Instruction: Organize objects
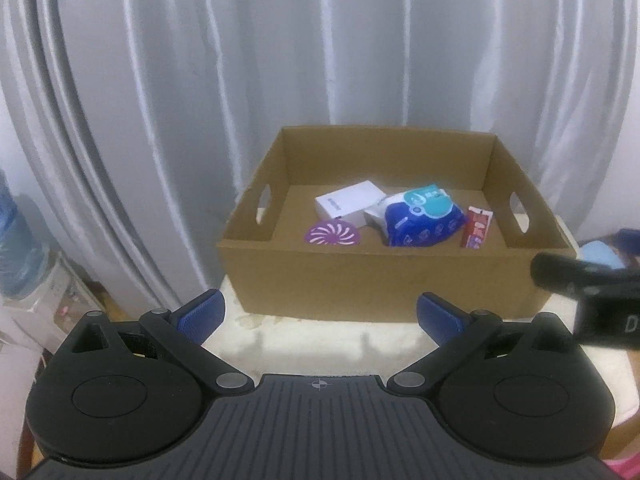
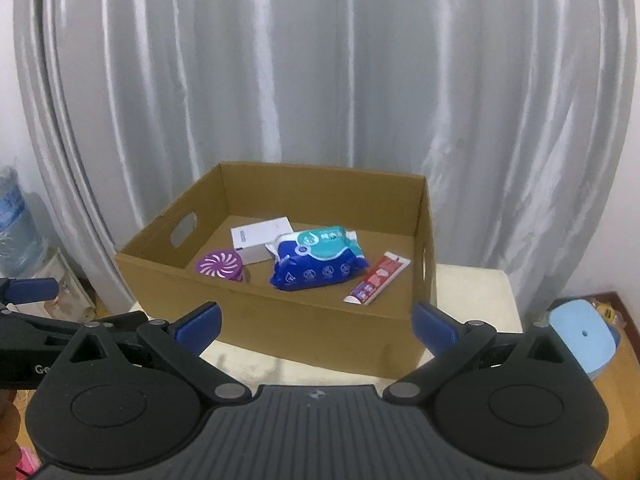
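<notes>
A cardboard box [image 1: 360,280] [image 2: 320,328] stands on a cream table. Inside lie a white box [image 1: 346,203] [image 2: 260,238], a blue wet-wipes pack [image 1: 424,220] [image 2: 318,264], a purple round air freshener [image 1: 331,234] [image 2: 220,266] and a red toothpaste tube [image 1: 476,227] [image 2: 378,278]. My left gripper [image 1: 320,314] is open and empty, in front of the box. My right gripper [image 2: 316,326] is open and empty, also in front of the box. The right gripper's body shows at the right edge of the left wrist view [image 1: 592,296].
A grey curtain [image 1: 320,60] hangs behind the table [image 1: 320,344]. A water dispenser bottle [image 2: 16,224] stands at the left. A blue round stool [image 2: 582,338] sits low at the right. The left gripper shows at the left edge of the right wrist view [image 2: 28,320].
</notes>
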`<state>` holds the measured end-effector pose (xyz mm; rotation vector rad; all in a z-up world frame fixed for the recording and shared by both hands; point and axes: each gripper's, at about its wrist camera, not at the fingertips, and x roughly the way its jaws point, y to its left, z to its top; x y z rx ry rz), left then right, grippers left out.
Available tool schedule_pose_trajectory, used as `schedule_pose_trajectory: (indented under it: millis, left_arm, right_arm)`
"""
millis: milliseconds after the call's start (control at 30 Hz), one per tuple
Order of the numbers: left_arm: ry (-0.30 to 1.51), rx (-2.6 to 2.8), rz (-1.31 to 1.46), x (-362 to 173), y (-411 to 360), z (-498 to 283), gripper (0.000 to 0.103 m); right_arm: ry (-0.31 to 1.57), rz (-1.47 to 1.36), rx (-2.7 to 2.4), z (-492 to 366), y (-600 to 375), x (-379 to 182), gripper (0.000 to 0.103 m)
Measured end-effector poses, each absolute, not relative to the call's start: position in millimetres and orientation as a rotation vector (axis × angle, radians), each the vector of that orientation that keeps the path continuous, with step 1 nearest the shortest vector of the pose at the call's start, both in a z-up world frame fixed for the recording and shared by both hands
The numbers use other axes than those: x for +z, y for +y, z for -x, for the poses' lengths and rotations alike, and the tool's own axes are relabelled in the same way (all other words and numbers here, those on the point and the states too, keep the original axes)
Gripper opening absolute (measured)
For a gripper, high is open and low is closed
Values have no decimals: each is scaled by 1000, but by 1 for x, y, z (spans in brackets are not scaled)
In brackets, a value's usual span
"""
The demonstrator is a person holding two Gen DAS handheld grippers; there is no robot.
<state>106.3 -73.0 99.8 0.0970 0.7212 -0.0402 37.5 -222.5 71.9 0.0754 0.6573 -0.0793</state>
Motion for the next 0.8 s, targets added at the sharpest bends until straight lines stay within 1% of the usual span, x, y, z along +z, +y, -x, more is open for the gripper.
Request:
schedule_pose_trajectory:
  millis: [300,800]
  left_arm:
    - [746,-77,-76,94,-77,-124,103]
    - [776,-107,-102,85,-81,-143,103]
  right_arm:
    - [720,-98,-125,-59,-233,56,103]
    - [760,-138,-160,-73,-241,44,103]
